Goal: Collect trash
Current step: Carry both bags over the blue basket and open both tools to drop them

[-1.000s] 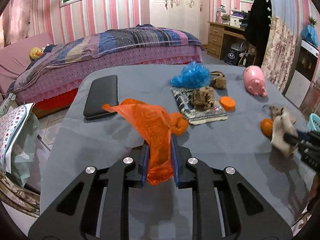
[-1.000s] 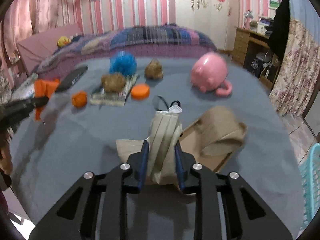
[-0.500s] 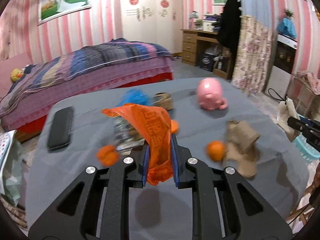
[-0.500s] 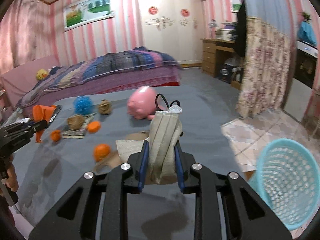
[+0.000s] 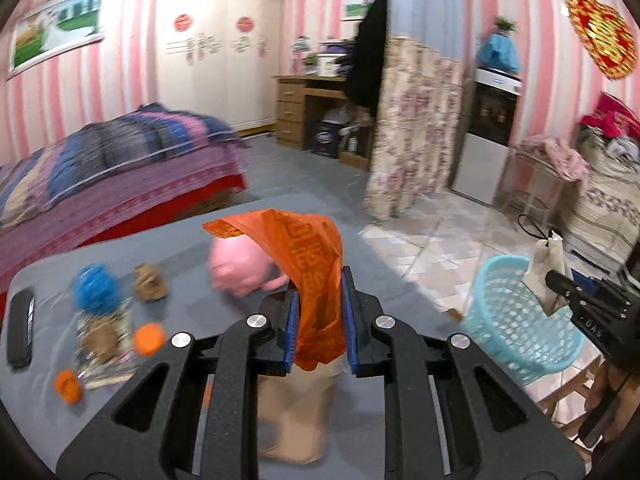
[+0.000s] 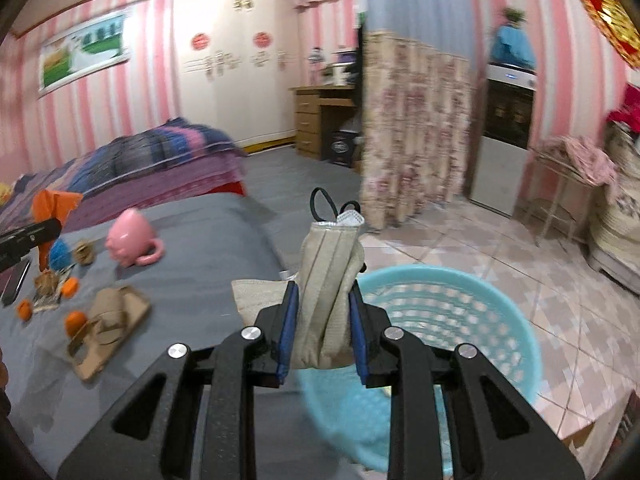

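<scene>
While clamped on orange plastic bag (image 5: 316, 280), left gripper (image 5: 319, 328) over grey table (image 5: 188, 240), bag flopping over to 11 o'clock. Pink pig mug (image 5: 236, 268) just behind bag; blue scrunched ball (image 5: 95, 288), brown wads, orange bits at 9 o'clock w/ black case (image 5: 20, 328) at table edge. Light-blue basket (image 6: 460, 312) on tiled floor beside table. Right gripper (image 6: 324, 332) pinched tight on folded beige face mask (image 6: 330, 276), black ear loops up top, held over basket's near rim. Cardboard scrap (image 6: 108, 324) flat on table at 9 o'clock. Blurry overall.
</scene>
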Motion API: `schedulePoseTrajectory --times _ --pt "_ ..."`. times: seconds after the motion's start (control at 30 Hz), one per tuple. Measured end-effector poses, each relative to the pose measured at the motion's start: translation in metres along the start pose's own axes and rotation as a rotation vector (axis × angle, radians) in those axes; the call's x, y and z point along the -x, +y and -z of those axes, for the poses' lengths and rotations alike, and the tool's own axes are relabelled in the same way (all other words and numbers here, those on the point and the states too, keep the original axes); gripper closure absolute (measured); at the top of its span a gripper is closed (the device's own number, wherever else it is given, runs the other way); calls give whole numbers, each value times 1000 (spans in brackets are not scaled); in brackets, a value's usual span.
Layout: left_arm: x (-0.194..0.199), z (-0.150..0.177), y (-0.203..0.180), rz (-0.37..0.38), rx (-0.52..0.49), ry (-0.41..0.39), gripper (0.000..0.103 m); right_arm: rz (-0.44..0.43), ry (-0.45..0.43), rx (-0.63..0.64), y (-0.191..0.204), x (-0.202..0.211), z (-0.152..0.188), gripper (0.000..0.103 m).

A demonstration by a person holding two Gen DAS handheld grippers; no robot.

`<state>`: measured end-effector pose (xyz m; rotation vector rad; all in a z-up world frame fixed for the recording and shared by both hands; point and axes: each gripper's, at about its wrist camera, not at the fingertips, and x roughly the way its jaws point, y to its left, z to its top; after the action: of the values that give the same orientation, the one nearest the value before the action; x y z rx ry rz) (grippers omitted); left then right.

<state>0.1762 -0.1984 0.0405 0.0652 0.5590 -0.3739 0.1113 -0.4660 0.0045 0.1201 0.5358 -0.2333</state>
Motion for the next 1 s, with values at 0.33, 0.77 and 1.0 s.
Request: schedulePoseTrajectory --times 0.33,0.77,1.0 --pt "-32 -28 -112 168 -84 13 85 137 -24 -137 -94 13 3 78" --pt "-74 14 -204 299 -208 98 85 226 -4 -215 -156 14 20 78" --pt "-125 45 -221 313 -211 208 85 225 22 -208 -156 2 26 78"
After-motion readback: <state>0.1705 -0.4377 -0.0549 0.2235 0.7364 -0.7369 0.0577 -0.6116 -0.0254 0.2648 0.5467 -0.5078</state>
